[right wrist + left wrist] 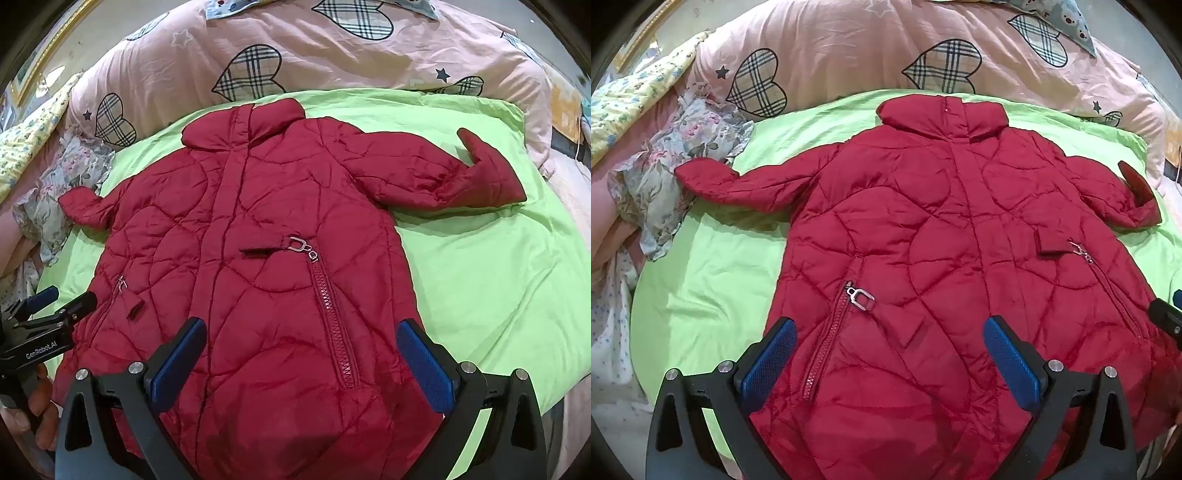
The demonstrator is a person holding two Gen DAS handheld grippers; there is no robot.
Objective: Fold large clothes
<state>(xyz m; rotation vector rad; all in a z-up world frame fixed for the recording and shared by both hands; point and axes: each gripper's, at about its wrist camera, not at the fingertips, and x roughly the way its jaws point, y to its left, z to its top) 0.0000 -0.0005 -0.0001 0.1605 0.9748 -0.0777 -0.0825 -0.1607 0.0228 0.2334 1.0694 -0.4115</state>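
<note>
Red quilted puffer coat (945, 236) lies spread face-up on a lime-green sheet (713, 280), collar away from me, hem toward me, both sleeves out to the sides. Behind it sits a pink duvet w/ plaid hearts (827, 48); a floral cloth (676, 162) is bunched just beside the sleeve at picture left (738, 181), and the cuff seems to rest on it.

I'm holding both tools over the hem end, angled downward. Left gripper (886, 365) has its tongs wide apart, nothing between the blue pads but the coat surface below; can't tell if they touch it. Right gripper (299, 365) is the same: tongs wide, empty, over the zip pocket (332, 321) on its side. In the right view I also see the left tool off at the edge, w/ a hand (33, 410) gripping its handle.

Step, as I judge it: the very start, coat laid flat, no fold made yet. Next move prob. calls for picking an edge or a sleeve, e.g. the sleeve at picture right (476, 177), and bringing it across the body. Padding is thick and slippery-looking, so I'd want a deep bite of fabric before lifting, else it may slide out.
</note>
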